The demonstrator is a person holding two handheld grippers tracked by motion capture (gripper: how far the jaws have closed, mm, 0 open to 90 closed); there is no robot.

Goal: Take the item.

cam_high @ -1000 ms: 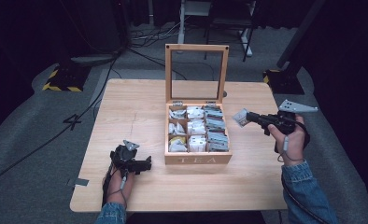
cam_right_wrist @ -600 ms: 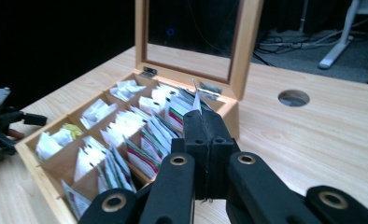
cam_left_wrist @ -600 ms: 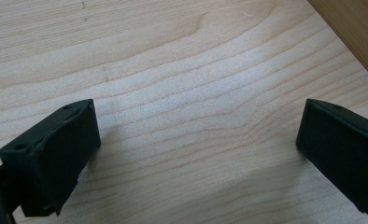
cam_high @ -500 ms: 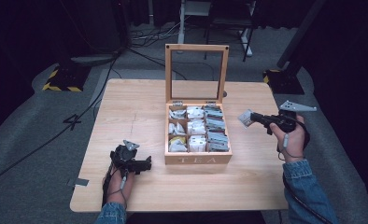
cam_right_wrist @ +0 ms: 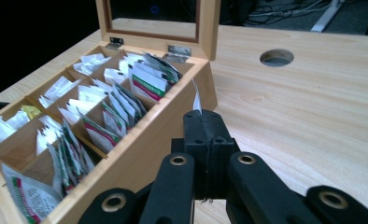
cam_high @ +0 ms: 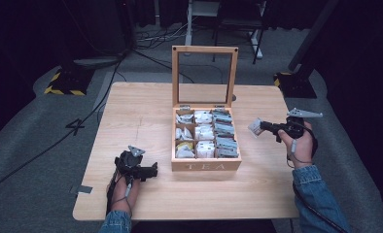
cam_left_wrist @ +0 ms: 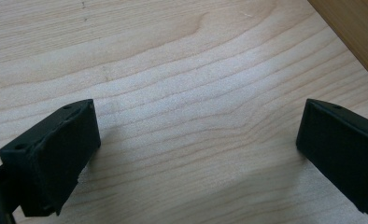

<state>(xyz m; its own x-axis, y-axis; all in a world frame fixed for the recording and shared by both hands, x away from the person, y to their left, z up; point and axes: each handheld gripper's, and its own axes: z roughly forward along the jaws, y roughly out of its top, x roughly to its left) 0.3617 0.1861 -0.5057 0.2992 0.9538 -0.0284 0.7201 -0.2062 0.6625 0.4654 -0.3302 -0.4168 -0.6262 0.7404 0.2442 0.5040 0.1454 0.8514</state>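
— Starting at the left: the left gripper rests on the worktop near the front left corner of the tea box. In its own view the jaws stand wide apart with bare wood between them, nothing held.

— And the box itself?

— It sits mid-worktop with its glass-paned lid upright on the hinges. The compartments are packed with tea bags standing on edge, mostly white sachets, and a yellowish one lies in the left column.

— Then the right side?

— The right gripper hangs just beside the box's right wall, above bare worktop. Its jaws are pressed together on a single tea bag; in the right gripper view only a thin white sliver pokes up past the closed tips.

— So how should this step go?

— My guess is the sachet is meant for the open worktop right of the box. I'd lower it slowly until its bottom edge is close to the wood, keep clear of the box wall, then part the jaws gently so the light paper drops flat instead of sticking to a pad. The cable hole farther back is worth avoiding too.
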